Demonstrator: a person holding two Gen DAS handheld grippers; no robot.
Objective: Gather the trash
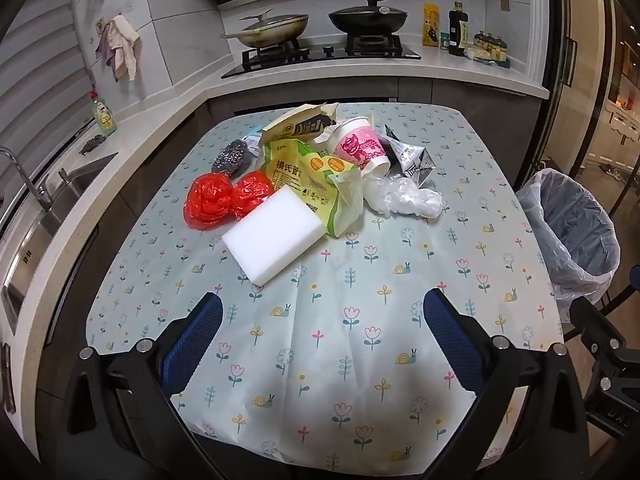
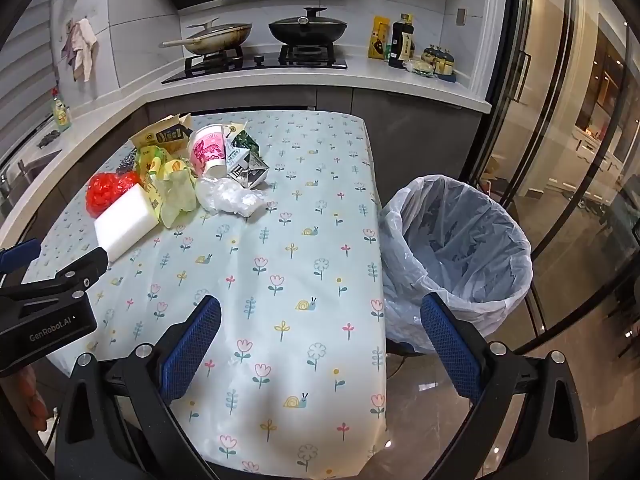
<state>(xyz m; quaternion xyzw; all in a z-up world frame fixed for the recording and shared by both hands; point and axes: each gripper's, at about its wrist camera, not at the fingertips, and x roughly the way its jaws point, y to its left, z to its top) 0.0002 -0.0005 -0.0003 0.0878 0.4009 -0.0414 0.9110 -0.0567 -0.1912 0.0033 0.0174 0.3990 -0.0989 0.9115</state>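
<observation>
Left hand-held gripper spread wide over bare bench; right hand-held gripper likewise, empty. Trash pile mid-frame; lined bin at right.

two red bags, one white sponge, one cup, one scourer, one lined bin

Home kitchen (stove, sink).

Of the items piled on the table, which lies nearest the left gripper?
The white sponge block: it sits at the pile's front edge, closer to the open left gripper than the red bag or wrappers behind it.
</observation>
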